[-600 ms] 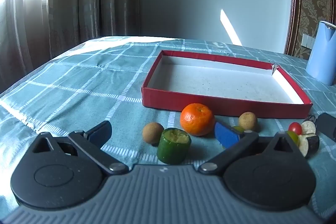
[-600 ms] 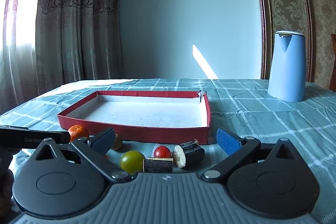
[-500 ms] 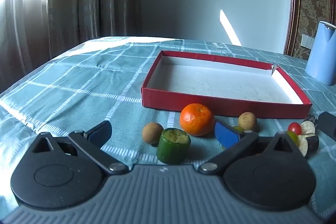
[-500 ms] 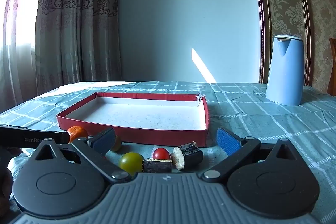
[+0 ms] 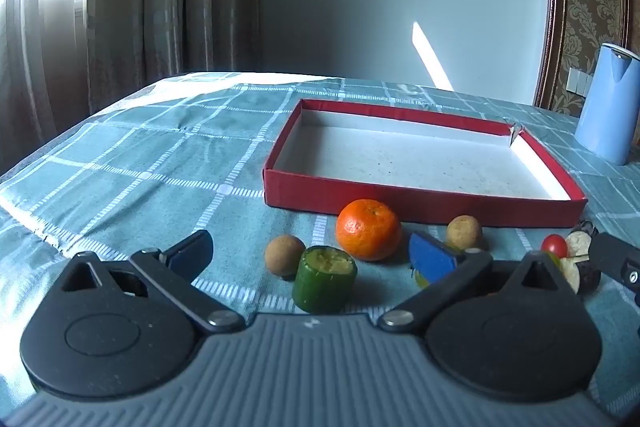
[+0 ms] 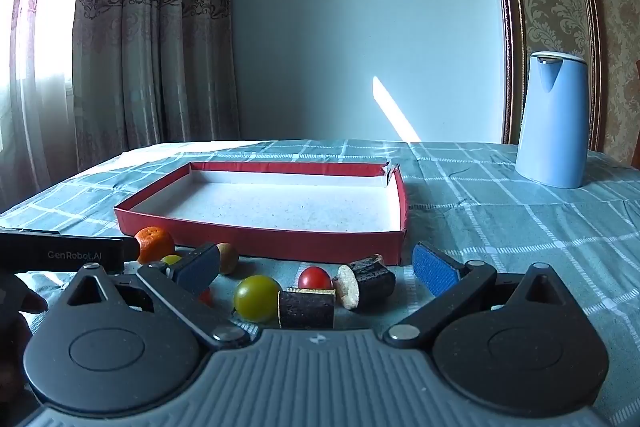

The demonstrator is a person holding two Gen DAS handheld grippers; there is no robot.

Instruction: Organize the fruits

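Observation:
A shallow red box [image 5: 424,205] [image 6: 280,243] with a white floor lies on the checked cloth, nothing in it. In front of it sit an orange mandarin [image 5: 368,229] [image 6: 154,243], two brown round fruits [image 5: 284,254] [image 5: 463,231], a green cucumber stub [image 5: 324,283], a red cherry tomato [image 5: 554,245] [image 6: 315,277], a yellow-green tomato [image 6: 256,297] and two dark eggplant pieces [image 6: 306,307] [image 6: 370,285]. My left gripper [image 5: 310,255] is open, low over the cucumber stub and mandarin. My right gripper [image 6: 316,269] is open over the tomatoes and eggplant pieces. Neither holds anything.
A tall blue kettle [image 5: 608,107] [image 6: 552,119] stands at the back right of the table. Curtains hang at the left, a plain wall behind. The left gripper's black body [image 6: 68,253] shows at the left edge of the right wrist view.
The right wrist view has tipped up slightly, so the box and fruits sit lower in it. The left gripper and all fruits stay where they were.

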